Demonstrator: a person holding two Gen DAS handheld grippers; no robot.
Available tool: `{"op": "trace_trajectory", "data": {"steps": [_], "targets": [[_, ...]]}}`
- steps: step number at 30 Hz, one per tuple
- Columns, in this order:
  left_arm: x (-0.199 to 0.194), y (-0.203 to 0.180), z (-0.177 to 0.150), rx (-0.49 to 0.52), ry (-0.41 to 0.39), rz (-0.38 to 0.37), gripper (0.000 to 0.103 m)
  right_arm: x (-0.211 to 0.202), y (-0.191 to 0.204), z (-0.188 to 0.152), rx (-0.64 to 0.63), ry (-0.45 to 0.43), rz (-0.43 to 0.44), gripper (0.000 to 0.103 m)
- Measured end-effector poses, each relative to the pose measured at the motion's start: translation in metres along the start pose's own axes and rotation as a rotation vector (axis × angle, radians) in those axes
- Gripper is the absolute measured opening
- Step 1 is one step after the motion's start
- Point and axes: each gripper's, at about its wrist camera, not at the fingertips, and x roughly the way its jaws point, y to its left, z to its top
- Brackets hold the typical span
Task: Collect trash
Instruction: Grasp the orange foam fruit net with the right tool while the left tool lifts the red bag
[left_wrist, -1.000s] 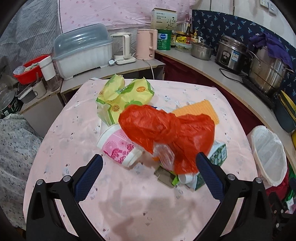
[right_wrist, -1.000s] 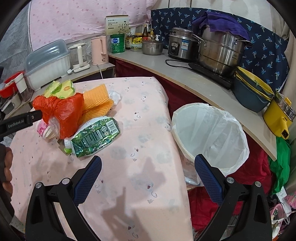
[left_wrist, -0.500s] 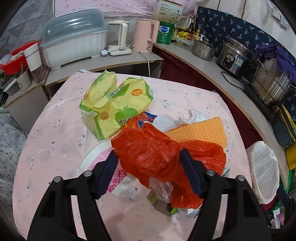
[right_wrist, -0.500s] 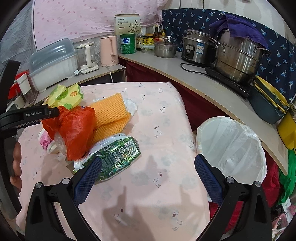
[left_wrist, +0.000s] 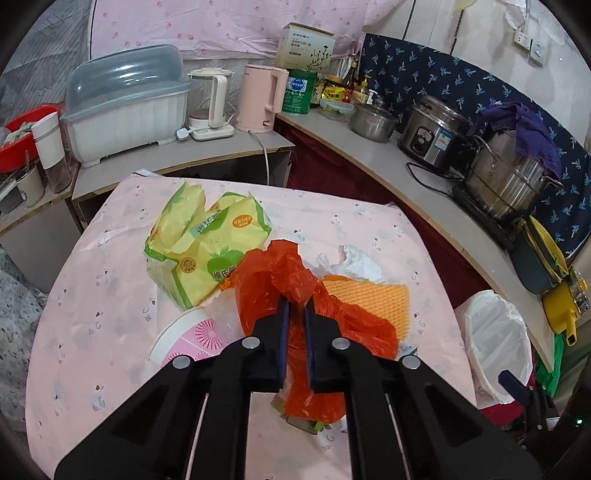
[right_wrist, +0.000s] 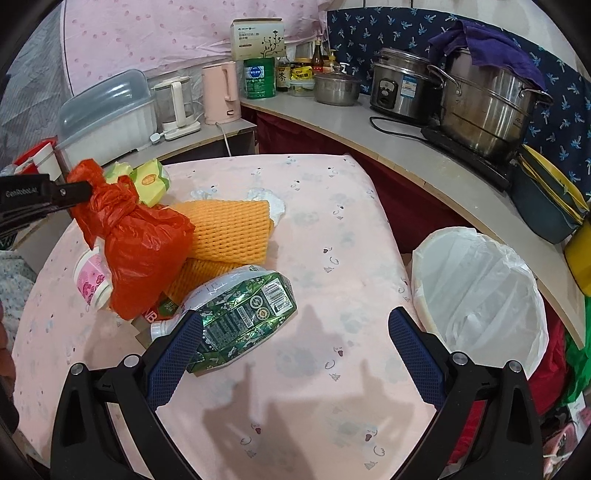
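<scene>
two claws over a heap of trash, one of them clamped on the red bag

two claws work above a pink-clothed counter (right_wrist: 332, 229) that carries a pile of rubbish. the left claw (left_wrist: 295, 306) is closed on the bunched neck of a red plastic bag (left_wrist: 325, 325); the right wrist view shows it from the side, pinching the gathered top of the bag (right_wrist: 144, 243) while the bag's full bottom hangs down against the heap. whether the bag rests on the pile or is clear of it cannot be told.

the right claw (right_wrist: 295, 332) hangs with its blue-padded fingers (right_wrist: 177, 354) wide apart and nothing between them. its left finger sits just in front of a crushed green bottle (right_wrist: 251, 317) lying on its side at the near edge of the pile.

beside the red bag lie a folded orange foam net (right_wrist: 232, 229), a pink flowered paper cup (right_wrist: 90, 280) tipped on its side, a yellow-green snack packet (left_wrist: 207, 251) at the far side, and a crumpled white tissue (left_wrist: 354, 262) behind the net.

a bin lined with a white bag (right_wrist: 480, 291) stands off the counter's right edge, between it and a curved worktop (right_wrist: 369, 125) holding a steel stockpot (right_wrist: 487, 99), a rice cooker (right_wrist: 402, 88) and a pink kettle (right_wrist: 221, 92).
</scene>
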Motion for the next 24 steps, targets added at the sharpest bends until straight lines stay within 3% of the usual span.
{"op": "trace_trajectory", "data": {"steps": [5, 11, 24], "targets": [[-0.019, 0.005, 0.017, -0.027, -0.048, -0.041, 0.006, 0.004, 0.005, 0.008, -0.015, -0.018, 0.001, 0.096], [-0.032, 0.011, 0.033, -0.032, -0.109, -0.005, 0.006, 0.022, 0.01, 0.031, 0.013, -0.03, 0.063, 0.095], [-0.008, 0.032, 0.044, -0.063, -0.111, 0.059, 0.006, 0.105, 0.012, 0.069, 0.102, 0.052, 0.17, 0.08]]}}
